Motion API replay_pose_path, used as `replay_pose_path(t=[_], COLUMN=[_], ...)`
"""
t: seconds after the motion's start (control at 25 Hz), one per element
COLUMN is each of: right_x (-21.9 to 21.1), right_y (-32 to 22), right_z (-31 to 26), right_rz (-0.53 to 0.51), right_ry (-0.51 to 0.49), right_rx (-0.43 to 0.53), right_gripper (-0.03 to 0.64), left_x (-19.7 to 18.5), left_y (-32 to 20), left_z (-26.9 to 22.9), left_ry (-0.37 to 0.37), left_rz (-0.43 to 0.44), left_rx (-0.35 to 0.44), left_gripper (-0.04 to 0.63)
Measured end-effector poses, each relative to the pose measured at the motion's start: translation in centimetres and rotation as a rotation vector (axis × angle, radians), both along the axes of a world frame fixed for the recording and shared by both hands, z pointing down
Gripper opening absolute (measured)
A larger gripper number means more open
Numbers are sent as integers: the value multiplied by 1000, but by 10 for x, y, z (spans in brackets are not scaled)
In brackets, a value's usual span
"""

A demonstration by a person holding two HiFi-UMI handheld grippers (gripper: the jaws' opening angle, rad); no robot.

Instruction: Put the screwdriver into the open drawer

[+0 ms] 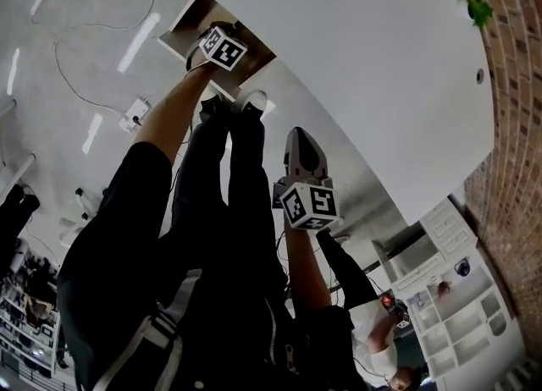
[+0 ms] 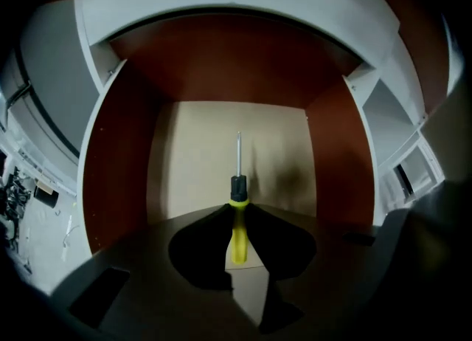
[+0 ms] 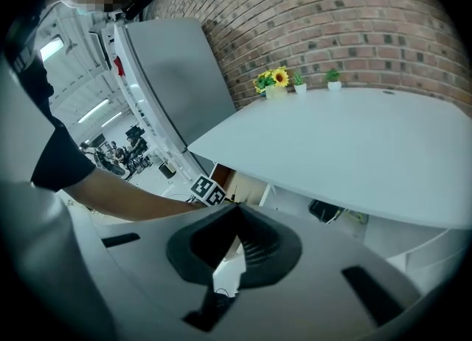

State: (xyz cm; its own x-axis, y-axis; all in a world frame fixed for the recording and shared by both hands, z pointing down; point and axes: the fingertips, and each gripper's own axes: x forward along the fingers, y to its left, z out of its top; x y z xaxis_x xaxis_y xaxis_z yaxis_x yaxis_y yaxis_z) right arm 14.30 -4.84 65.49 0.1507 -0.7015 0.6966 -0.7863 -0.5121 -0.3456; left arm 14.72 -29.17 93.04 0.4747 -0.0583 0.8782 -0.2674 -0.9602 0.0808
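Observation:
The screwdriver (image 2: 238,232) has a yellow handle, a black collar and a thin metal shaft. My left gripper (image 2: 237,208) is shut on the handle, and the shaft points forward over the tan bottom of the open drawer (image 2: 195,155), between its red-brown walls. In the head view the left gripper (image 1: 222,49) reaches into that drawer (image 1: 188,24) under the white tabletop. My right gripper (image 1: 301,135) hangs back near my legs; in the right gripper view it (image 3: 235,208) is shut with nothing between the jaws. The drawer (image 3: 225,179) shows beyond it.
A large white tabletop (image 1: 356,59) overhangs the drawer, with a brick wall (image 1: 508,85) behind it. Small potted flowers (image 3: 271,81) stand at its far end. A cable (image 1: 76,68) loops on the floor. White shelving (image 1: 457,296) and another person (image 1: 385,355) are at lower right.

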Motion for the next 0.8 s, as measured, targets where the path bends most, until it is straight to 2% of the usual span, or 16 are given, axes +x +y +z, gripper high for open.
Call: replay_pose_path(t=[0.28,0.44,0.8], right_x=[2,1,1], right_y=[5,12,13], right_z=[11,14,18], right_rz=[19,14,25], right_ry=[-16,-19,-33], right_rx=[-19,-34,-34], right_gripper=[6,6,6], left_x=[3,-6,-16], left_y=[3,8,11], left_z=[37,53,63], left_ry=[-122,-184,-233], left_rz=[44,40,23], left_rx=[27,12,-13], left_gripper=[78,80,80])
